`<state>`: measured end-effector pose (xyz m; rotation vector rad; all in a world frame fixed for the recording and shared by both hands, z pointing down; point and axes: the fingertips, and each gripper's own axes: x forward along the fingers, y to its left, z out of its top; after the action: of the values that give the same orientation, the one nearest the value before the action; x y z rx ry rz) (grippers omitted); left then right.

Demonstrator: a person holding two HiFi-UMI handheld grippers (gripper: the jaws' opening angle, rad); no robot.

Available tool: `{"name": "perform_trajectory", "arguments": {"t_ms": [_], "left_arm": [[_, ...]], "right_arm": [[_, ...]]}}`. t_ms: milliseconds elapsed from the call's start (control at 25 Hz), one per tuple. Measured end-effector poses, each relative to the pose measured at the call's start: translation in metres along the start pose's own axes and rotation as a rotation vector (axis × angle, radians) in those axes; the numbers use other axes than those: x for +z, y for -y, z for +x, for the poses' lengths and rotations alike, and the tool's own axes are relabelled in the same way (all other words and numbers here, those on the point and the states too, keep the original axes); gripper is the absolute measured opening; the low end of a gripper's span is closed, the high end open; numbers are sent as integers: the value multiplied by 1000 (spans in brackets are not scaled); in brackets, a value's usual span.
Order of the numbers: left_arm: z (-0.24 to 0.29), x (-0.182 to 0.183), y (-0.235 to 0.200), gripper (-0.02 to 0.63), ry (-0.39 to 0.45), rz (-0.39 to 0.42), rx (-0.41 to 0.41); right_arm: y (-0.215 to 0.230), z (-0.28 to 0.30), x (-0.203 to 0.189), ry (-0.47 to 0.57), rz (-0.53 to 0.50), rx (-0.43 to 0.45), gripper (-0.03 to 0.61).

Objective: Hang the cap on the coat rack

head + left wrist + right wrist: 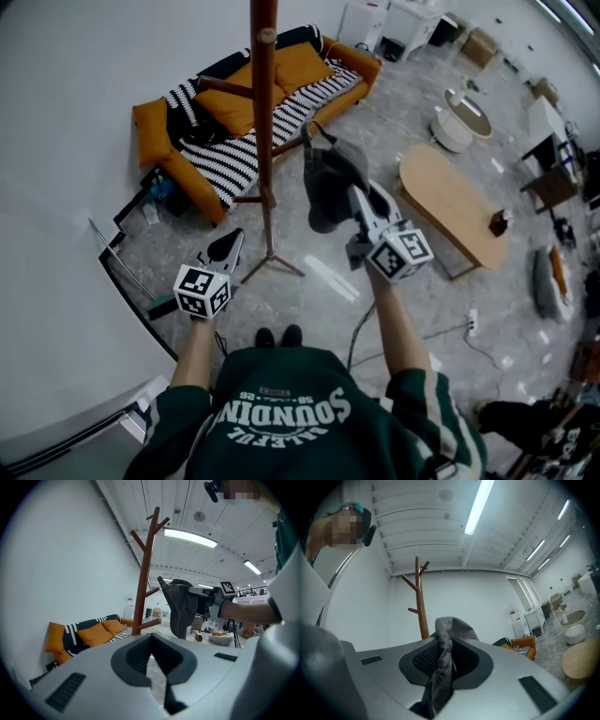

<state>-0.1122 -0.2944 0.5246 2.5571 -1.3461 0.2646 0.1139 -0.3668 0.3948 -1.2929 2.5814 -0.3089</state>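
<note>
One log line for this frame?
phase: cap held beside coat rack, not hung | right gripper: shut on cap | left gripper: shut, empty

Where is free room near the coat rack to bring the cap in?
Free: the floor between rack and wooden table, where the right tongs hold the cap. Crowded: the sofa stands behind the rack, the wall close beside it.

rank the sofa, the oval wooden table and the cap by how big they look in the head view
1. sofa
2. oval wooden table
3. cap, smallest even though it hangs nearer the camera
</note>
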Motion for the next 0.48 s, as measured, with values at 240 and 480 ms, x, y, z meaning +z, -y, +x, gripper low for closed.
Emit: {"name": "perform_trajectory", "arguments": {"t_ms": [240,480], "left_arm": [[-2,-6,-4,-2,-9,-9,9],[-5,-10,-5,-2,-14,-16,25]], "right_arm": [[7,10,-13,-22,30,7,55],[12,15,-33,-64,39,14,55]]}}
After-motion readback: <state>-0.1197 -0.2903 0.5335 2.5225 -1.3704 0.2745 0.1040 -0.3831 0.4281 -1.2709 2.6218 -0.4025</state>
